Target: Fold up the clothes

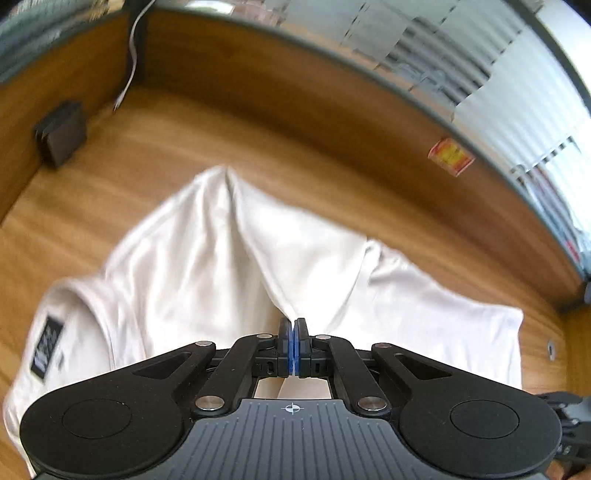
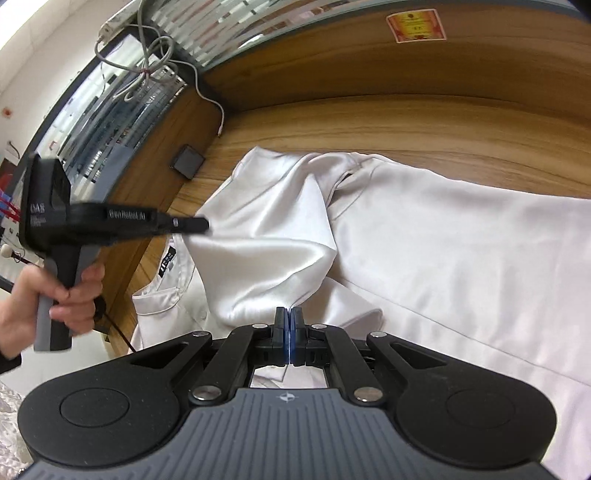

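Observation:
A white satin shirt [image 1: 207, 258] [image 2: 443, 236] lies spread on the wooden table [image 1: 314, 162] [image 2: 332, 122], its collar and black label [image 1: 46, 347] [image 2: 167, 264] at the left. My left gripper [image 1: 294, 326] is shut on a raised fold of the shirt. From the right wrist view the left gripper [image 2: 205, 223] shows at the left, held by a hand [image 2: 70, 295], pinching the cloth's edge. My right gripper [image 2: 289, 314] is shut on the same lifted flap lower down, so the fabric hangs in a tent between the two.
A small black square block [image 1: 61, 133] [image 2: 187, 161] sits near the table's corner. A white cable end [image 1: 123, 92] [image 2: 221, 127] dangles over the wooden back wall [image 2: 332, 66], which carries a red and yellow sticker [image 1: 450, 155] [image 2: 415, 24]. Bare wood lies beyond the shirt.

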The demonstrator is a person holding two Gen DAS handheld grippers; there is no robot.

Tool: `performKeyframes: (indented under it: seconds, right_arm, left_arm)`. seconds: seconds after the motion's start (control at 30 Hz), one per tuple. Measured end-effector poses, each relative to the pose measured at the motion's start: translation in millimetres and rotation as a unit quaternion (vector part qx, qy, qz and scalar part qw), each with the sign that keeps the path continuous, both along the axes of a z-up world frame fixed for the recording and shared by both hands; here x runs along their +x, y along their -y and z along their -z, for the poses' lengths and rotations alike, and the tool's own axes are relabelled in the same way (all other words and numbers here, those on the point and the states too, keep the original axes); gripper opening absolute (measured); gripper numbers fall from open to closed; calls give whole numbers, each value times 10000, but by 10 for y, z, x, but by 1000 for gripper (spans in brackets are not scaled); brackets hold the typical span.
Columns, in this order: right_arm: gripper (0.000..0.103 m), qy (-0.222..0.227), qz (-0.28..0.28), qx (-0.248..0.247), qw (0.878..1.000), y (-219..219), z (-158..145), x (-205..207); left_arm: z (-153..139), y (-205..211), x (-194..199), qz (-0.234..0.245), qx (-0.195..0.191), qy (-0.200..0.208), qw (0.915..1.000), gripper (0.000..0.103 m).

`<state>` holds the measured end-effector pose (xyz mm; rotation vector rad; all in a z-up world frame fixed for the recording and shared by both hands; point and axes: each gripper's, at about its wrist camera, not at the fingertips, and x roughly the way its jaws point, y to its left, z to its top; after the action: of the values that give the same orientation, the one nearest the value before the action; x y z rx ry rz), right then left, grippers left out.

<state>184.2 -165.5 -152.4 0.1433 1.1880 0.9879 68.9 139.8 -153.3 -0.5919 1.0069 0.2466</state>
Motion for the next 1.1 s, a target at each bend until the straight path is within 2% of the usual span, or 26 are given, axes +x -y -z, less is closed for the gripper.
performKeyframes:
  seconds: [0.27,0.37,0.73,0.87,0.9,0.93,0.97,1.0,1.07,1.1]
  right_arm:
    - [1,483,294,166,9983,360,-323,15]
    - [1,666,356,14,9971,421,-401,30]
    - [1,803,1065,-297,9906,606,-356,206]
    - [2,733,1198,-436,9891,643,-270,323]
    - [6,699,1244,-496,9885,650,-241,352]
    - [6,652,1301,-548,9878,660,-215,371]
    - [6,626,1370,-621,9866,672,-194,381]
    - [12,622,1421,-718,9853,685,-178,377]
    - [27,639,1470,-902,9829,713,-143,333]
    - [27,588,1452,-926,9833,733,-112,299]
  left_arm:
    - [-20,-66,-176,-311,-129,59,9994,3]
    - [11,-31,-176,-205,-153,-4,9997,3]
    - [100,341,-121,389,-218,18,9990,3]
    - [183,409,-70,376,-227,-37,9990,5]
    - [209,403,-66,278,-243,-75,9993,11]
    - [234,381,-75,160,-294,-93,9994,25]
    - [248,340,-102,13,-352,-76,9994,31]
    - [242,297,-135,-113,-350,-40,9993,42]
    - [211,210,-195,-288,-268,30,9992,43]
    - [195,163,-222,-331,-215,55,9992,43]
